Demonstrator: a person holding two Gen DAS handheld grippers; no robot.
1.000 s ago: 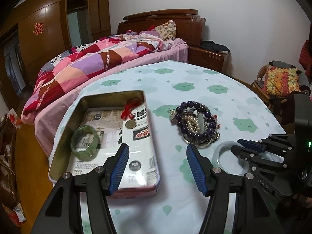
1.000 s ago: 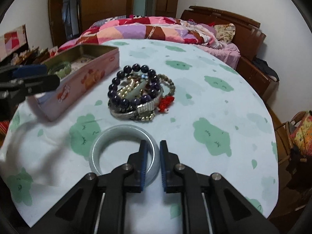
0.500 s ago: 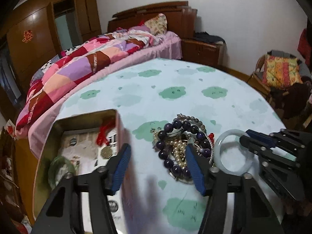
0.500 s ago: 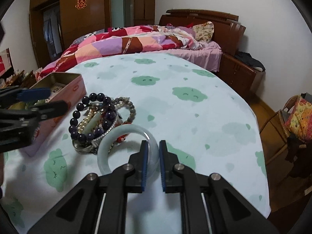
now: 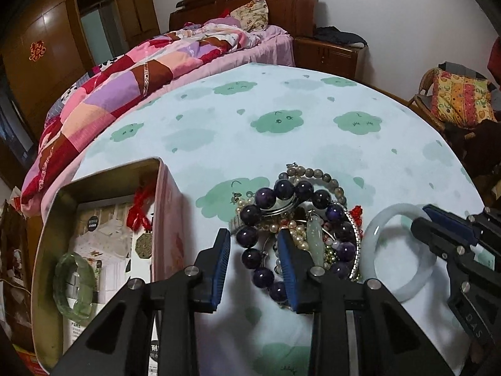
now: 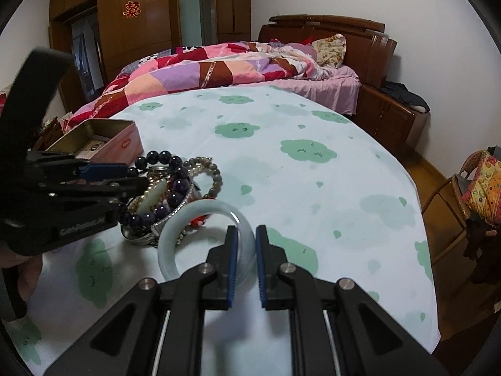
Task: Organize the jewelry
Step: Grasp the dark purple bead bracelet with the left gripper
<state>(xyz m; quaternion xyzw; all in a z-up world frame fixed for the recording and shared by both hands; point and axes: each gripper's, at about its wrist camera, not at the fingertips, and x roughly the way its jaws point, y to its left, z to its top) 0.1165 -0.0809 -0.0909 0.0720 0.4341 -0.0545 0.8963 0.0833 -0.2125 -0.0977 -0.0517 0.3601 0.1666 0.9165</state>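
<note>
A pile of jewelry (image 5: 300,228) lies on the cloud-print tablecloth (image 5: 250,119), ringed by a purple bead bracelet (image 5: 281,188). My left gripper (image 5: 255,264) hangs over the pile's left side. Its jaws are closing, with purple beads (image 5: 252,257) between the pads but not pressed. From the right wrist view it (image 6: 131,177) reaches in from the left over the pile (image 6: 169,194). My right gripper (image 6: 245,261) is shut on the rim of a pale jade bangle (image 6: 175,235), beside the pile. That bangle (image 5: 375,235) and gripper (image 5: 438,228) sit at the right of the left wrist view.
An open pink tin (image 5: 156,169) stands left of the pile and holds a green bangle (image 5: 73,282) and a red-corded brass charm (image 5: 142,219). A bed with a patchwork quilt (image 5: 141,75) lies beyond the table. A wicker chair with a cushion (image 5: 460,100) stands right.
My left gripper moved right from over the tin to the jewelry pile and its jaws narrowed. The right gripper brought the pale bangle up against the pile, then stayed put.
</note>
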